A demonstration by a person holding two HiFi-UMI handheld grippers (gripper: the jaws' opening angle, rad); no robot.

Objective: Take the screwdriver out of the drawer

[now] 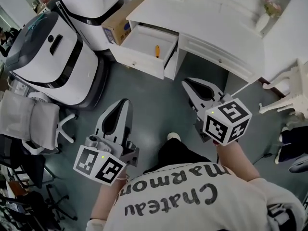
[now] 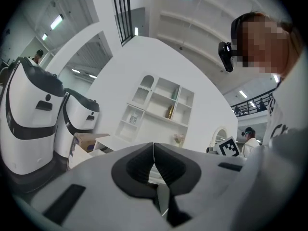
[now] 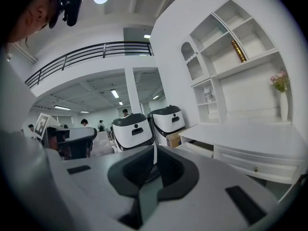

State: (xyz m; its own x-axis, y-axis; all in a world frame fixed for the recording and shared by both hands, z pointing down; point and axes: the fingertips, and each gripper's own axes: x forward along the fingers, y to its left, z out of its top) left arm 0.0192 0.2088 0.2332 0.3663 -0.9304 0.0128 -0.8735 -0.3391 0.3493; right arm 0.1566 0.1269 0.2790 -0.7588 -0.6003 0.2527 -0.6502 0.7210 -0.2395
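Left gripper [image 1: 124, 102] and right gripper [image 1: 186, 83] both have their jaws pressed together on nothing, low in the frame over the grey floor [image 1: 159, 100]. Upper centre, the white worktop [image 1: 207, 18] has its drawer [image 1: 139, 61] pulled open, and the orange-handled screwdriver [image 1: 156, 49] lies inside. 2 white machines [image 1: 48, 52] stand upper left.

Drawer [image 1: 139, 38]: white, shallow, stood pulled open from the white bench [image 1: 207, 18].
Screwdriver [image 1: 156, 49]: small, orange-handled, lay flat on the drawer's floor near its right wall, apart from the front panel.
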